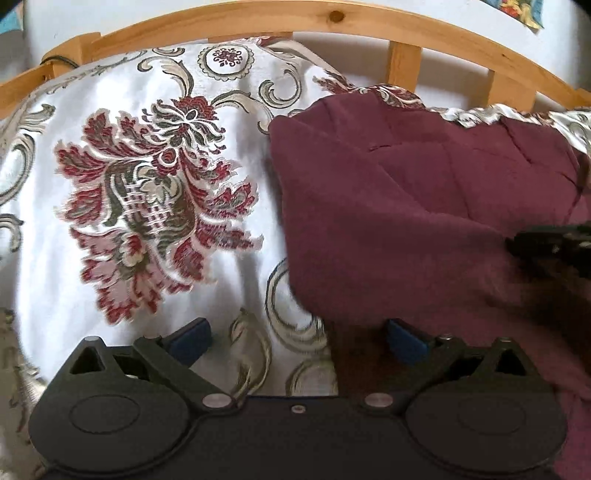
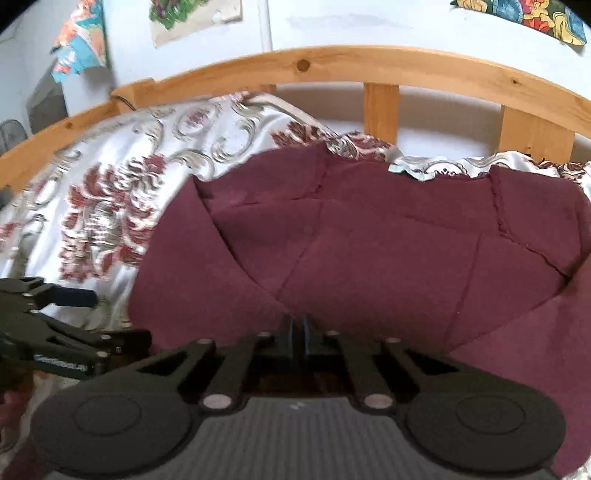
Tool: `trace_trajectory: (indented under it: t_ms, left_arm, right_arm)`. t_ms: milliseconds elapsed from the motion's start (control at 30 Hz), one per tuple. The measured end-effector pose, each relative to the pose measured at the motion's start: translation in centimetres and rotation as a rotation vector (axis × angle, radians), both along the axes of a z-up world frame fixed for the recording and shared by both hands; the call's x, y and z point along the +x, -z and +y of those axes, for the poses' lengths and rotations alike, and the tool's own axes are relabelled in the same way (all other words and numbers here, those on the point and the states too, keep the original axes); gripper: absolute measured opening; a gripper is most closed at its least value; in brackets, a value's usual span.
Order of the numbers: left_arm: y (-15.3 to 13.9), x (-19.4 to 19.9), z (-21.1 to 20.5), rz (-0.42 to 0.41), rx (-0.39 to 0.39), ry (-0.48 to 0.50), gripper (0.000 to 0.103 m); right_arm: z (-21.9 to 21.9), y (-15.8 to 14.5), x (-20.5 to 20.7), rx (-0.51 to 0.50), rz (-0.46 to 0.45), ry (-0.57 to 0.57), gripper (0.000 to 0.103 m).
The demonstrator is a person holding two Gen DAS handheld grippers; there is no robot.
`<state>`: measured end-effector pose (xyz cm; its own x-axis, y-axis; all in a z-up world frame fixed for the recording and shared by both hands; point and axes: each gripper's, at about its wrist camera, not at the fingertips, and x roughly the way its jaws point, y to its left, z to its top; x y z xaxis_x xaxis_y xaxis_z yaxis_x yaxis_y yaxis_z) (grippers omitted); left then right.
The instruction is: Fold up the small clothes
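— Well, where's the garment?
— The maroon garment (image 2: 369, 251) lies on my floral bedspread (image 1: 147, 184), at three o'clock of the left gripper (image 1: 299, 341), which is spread. My right gripper (image 2: 298, 330) pinches its near edge. No writing is legible.

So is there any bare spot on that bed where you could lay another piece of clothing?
Yes: the flowered bedspread lies bare left of the maroon garment, up to the wooden rail. The right side is crowded: the garment covers it, with the right gripper closed there and the left gripper open at its edge.
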<state>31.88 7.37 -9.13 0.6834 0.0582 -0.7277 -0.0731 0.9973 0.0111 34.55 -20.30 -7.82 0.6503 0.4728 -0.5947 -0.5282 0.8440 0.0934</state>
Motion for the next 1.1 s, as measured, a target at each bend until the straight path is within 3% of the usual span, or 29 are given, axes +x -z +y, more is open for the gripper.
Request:
trace_trajectory:
  t_ms: [67, 200, 333, 500, 700, 933, 1100]
  left_arm:
    - [-0.8, -1.6, 0.0, -0.014, -0.007, 0.025, 0.101]
    - [-2.6, -5.6, -0.9, -0.042, 0.011, 0.095, 0.102]
    - [-4.4, -10.6, -2.2, -0.07, 0.015, 0.227, 0.102]
    - [-5.2, -16.9, -3.1, -0.094, 0.069, 0.4, 0.102]
    - [-3.2, -21.5, -3.9, -0.055, 0.213, 0.507, 0.102]
    - [-0.6, -22.7, -6.6, -0.033, 0.302, 0.567, 0.102]
    - [1.4, -21.7, -8.4, -0.017, 0.403, 0.53, 0.102]
  right_arm:
    - [-1.6, -0.9, -2.2, -0.002, -0.031, -0.005, 0.049]
    - [-4.8, -2.2, -7.5, -0.007, -0.049, -0.022, 0.063]
    - [-7.7, -2.4, -13.8, -0.055, -0.05, -0.024, 0.09]
    - [-10.0, -1.6, -20.9, -0.156, -0.036, -0.029, 0.101]
    - [-10.8, 0.6, -25.7, -0.282, 0.0, -0.003, 0.102]
    - [-10.3, 3.5, -26.5, -0.36, 0.026, 0.038, 0.103]
    - [-9.9, 4.0, -26.0, -0.389, -0.022, 0.053, 0.103]
